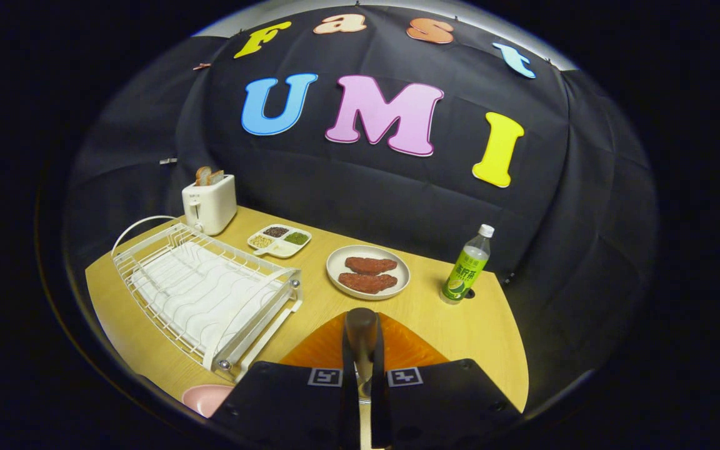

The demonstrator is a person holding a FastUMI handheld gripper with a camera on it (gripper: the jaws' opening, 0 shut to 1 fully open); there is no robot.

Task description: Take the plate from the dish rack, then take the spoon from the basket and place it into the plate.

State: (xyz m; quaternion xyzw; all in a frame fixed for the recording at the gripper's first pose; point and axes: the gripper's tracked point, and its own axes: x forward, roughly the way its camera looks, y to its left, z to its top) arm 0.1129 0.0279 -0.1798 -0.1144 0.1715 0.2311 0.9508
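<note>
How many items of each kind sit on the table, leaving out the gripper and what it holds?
Toaster: 1
Dish rack: 1
Divided snack tray: 1
Plate with patties: 1
Bottle: 1
Orange plate: 1
Pink bowl: 1
Total: 7

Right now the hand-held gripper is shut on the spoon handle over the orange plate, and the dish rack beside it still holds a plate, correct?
Not quite. In the gripper view the dish rack holds no plate. The rest stands: the hand-held gripper is shut on the spoon handle over the orange plate.
</note>
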